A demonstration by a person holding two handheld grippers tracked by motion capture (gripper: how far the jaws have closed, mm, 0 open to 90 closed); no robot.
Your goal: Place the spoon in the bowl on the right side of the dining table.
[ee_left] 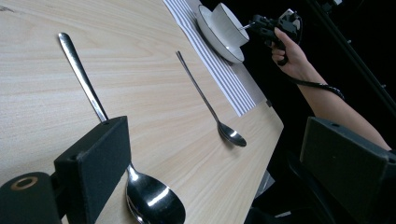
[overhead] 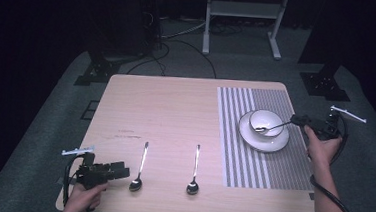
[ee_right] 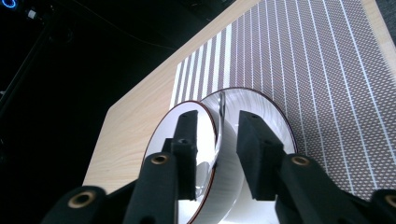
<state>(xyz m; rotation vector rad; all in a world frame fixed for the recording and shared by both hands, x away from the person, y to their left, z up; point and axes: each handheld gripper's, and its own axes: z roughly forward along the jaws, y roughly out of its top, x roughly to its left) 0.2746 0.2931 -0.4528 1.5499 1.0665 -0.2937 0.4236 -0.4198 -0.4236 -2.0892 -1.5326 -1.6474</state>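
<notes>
A white bowl (overhead: 266, 121) stands on a white plate (overhead: 263, 143) on the striped placemat (overhead: 272, 167) at the right. A spoon (overhead: 275, 126) leans in the bowl, its handle pointing right. My right gripper (overhead: 296, 119) is at that handle's end; in the right gripper view its jaws (ee_right: 217, 135) stand apart with the thin handle (ee_right: 222, 109) between them, over the bowl (ee_right: 261, 105). My left gripper (overhead: 123, 171) rests open near the front left edge, next to a spoon (ee_left: 149, 200). A second spoon (ee_left: 210, 112) lies further right.
The two loose spoons (overhead: 140, 168) (overhead: 194, 171) lie side by side near the front edge, bowls toward the person. The table's back and middle are bare wood. A metal stand and cables are on the floor beyond the table.
</notes>
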